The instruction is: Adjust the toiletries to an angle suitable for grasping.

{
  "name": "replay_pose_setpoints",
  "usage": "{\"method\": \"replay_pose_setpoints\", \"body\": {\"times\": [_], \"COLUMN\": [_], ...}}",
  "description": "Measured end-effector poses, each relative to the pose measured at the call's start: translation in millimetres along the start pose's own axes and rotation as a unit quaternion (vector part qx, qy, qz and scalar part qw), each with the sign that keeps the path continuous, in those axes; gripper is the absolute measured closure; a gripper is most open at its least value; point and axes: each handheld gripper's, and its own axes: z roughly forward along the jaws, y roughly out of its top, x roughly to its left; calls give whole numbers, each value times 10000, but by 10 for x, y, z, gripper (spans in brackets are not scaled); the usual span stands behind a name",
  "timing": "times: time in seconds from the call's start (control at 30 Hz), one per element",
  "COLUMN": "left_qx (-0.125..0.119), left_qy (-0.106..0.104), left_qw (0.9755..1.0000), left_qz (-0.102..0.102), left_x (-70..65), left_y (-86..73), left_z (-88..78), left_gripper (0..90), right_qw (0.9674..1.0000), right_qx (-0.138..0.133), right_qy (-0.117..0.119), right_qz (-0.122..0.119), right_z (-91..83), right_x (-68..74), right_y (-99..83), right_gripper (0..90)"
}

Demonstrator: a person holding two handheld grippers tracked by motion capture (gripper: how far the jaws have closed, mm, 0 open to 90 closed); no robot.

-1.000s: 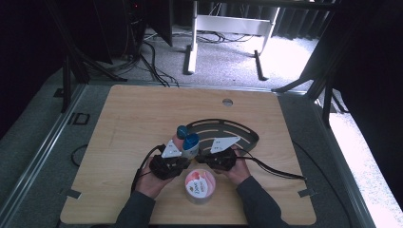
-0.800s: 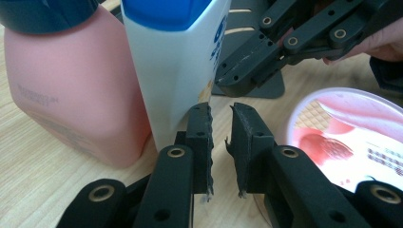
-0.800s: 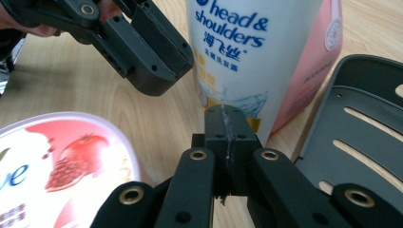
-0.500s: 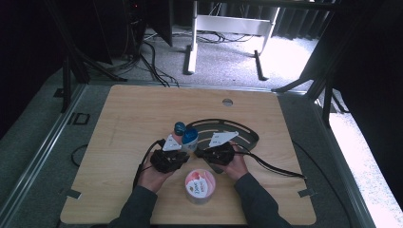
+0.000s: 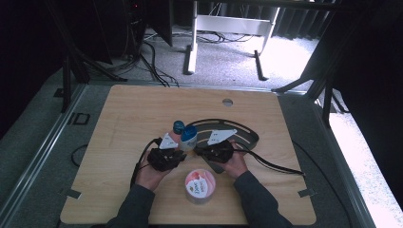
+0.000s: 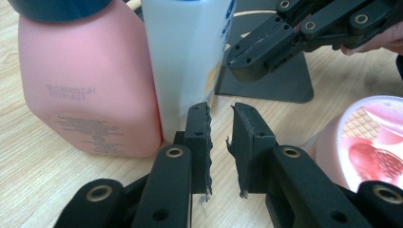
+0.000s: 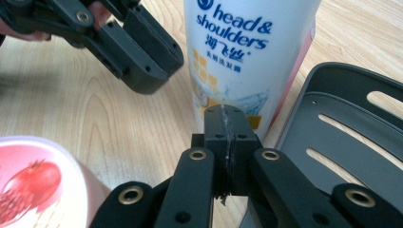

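Nearest the person, a round pink-lidded tub (image 5: 199, 185) is seen on the wooden desk (image 5: 123, 114), just before the white plastic shampoo bottle (image 7: 247, 57). The left tool (image 6: 219, 128) is held just short of that bottle with a narrow gap between its jaws, nothing gripped. The right tool (image 7: 223, 124) is pressed fully closed, empty, its tips close against the bottle's front. A pink plastic bottle (image 6: 85, 80) stands touching the white bottle, and a dark grey slotted tray (image 7: 347, 133) lies just beside it.

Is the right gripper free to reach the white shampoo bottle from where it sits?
Probably yes. The right gripper, jaws shut, points straight at the white shampoo bottle with only bare table between them; the left gripper stands off to one side.
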Motion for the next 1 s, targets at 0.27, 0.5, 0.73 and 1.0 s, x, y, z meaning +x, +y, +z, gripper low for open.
{"method": "replay_pose_setpoints", "body": {"times": [0.27,0.5,0.73,1.0], "left_qx": [-74,-84,-52,-69], "left_qy": [-159,-288,-377,-479], "left_qw": [9998,9993,9992,9988], "left_qz": [77,217,131,87], "left_x": [-3,-35,-51,-29], "left_y": [-64,-125,-223,-350], "left_z": [-87,-124,-135,-192], "left_gripper": [741,707,653,597], "right_qw": [10000,9998,9995,9983], "right_qx": [12,40,27,-76], "right_qy": [-93,-163,-306,-569], "right_qz": [22,-52,2,95], "right_z": [-178,-378,-578,-790], "right_x": [25,123,250,392], "right_y": [-90,-215,-391,-593], "right_gripper": [851,816,798,714]}}
